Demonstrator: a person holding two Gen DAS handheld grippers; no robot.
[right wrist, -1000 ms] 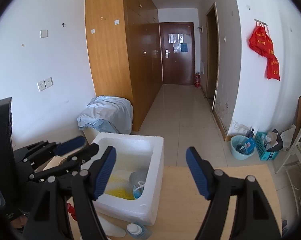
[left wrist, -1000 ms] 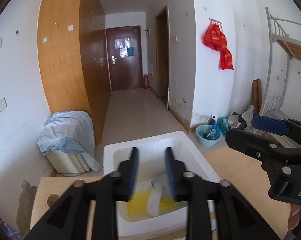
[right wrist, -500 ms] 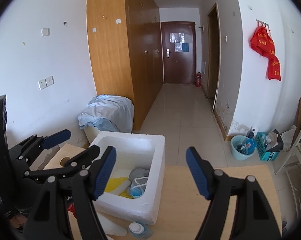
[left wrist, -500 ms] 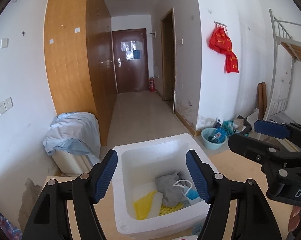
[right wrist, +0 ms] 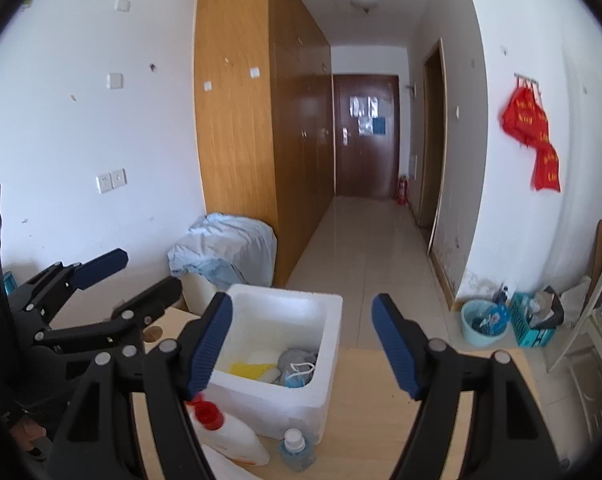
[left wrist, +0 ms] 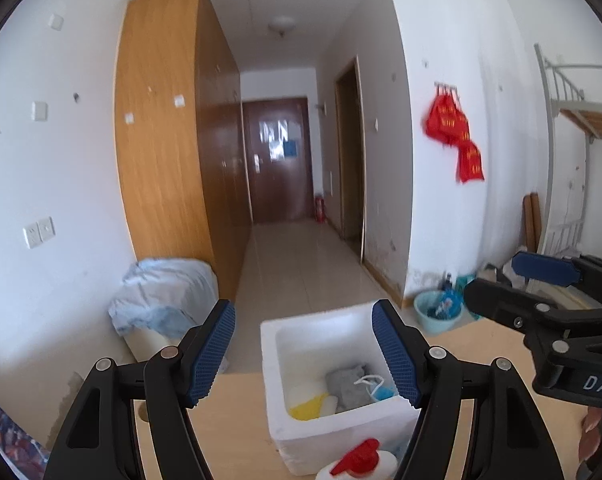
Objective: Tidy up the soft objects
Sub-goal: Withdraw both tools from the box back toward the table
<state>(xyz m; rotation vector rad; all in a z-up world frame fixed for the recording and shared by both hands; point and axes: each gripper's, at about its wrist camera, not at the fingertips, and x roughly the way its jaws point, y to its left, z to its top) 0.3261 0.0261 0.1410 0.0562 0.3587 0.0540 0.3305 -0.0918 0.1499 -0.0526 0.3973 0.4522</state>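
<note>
A white foam box [left wrist: 341, 416] stands on the wooden table, below and just ahead of both grippers. Inside it lie a grey cloth [left wrist: 347, 380], a blue face mask [left wrist: 381, 390] with white loops, a yellow piece [left wrist: 305, 405] and a white piece. The right wrist view shows the same box [right wrist: 325, 364], grey cloth [right wrist: 297, 358] and mask [right wrist: 297, 378]. My left gripper [left wrist: 303, 308] is open and holds nothing. My right gripper [right wrist: 302, 299] is open and empty too. The two hang side by side, the left gripper [right wrist: 145, 272] showing at the left of the right wrist view.
A white bottle with a red cap [right wrist: 229, 436] and a small clear bottle [right wrist: 295, 446] stand on the table [right wrist: 381, 420] in front of the box. On the floor beyond are a bundle under a pale blue sheet [left wrist: 165, 296] and a blue basin [left wrist: 437, 312].
The left jaws widened and let soft items drop into the box, where the grey cloth and mask now lie. Both grippers then drew back and up, so the box looks smaller.
</note>
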